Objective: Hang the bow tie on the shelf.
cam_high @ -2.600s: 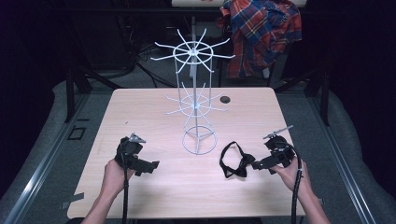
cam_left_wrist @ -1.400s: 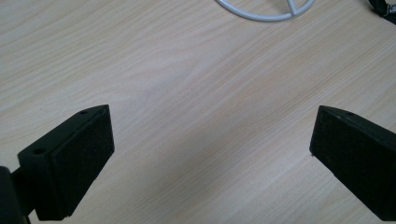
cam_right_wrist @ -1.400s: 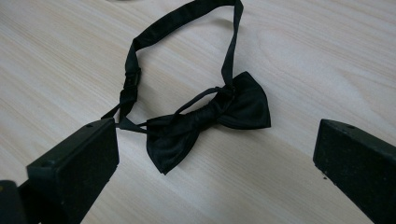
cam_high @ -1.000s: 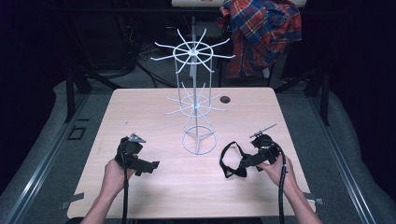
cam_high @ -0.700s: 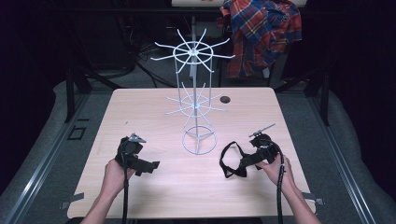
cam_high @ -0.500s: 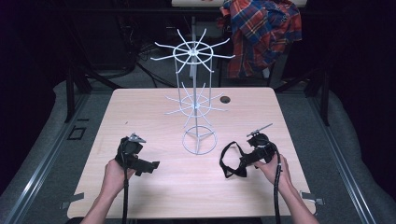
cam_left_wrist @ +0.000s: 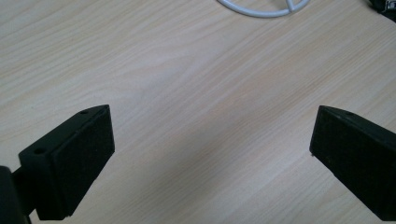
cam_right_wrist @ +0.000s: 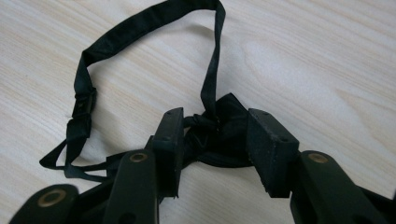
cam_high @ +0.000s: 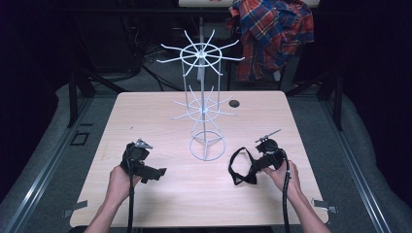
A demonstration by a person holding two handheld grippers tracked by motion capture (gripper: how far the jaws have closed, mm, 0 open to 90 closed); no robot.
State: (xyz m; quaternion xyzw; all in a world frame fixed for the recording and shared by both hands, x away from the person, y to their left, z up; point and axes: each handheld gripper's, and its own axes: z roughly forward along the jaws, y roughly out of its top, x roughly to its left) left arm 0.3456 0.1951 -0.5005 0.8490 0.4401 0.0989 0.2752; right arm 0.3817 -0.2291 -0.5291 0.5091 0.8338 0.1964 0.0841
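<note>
my right gripper (cam_right_wrist: 215,135) has its jaws closing on the bunched middle of a black fabric bow tie with a looped strap (cam_right_wrist: 140,28), not yet pinched tight. my left gripper (cam_left_wrist: 210,154) rests wide open over the pale wooden table (cam_left_wrist: 187,70), near the white wire rack's round base (cam_left_wrist: 261,7).

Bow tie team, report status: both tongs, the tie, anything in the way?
Left tongs open, over bare table. Right tongs closing around bow tie knot, not clamped. Strap loop lies flat. White wire rack stands between; nothing blocking.

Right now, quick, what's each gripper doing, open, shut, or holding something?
Left gripper: open, jaws wide apart over bare table.
Right gripper: jaws on either side of the black bow tie; whether they grip it cannot be told.
</note>
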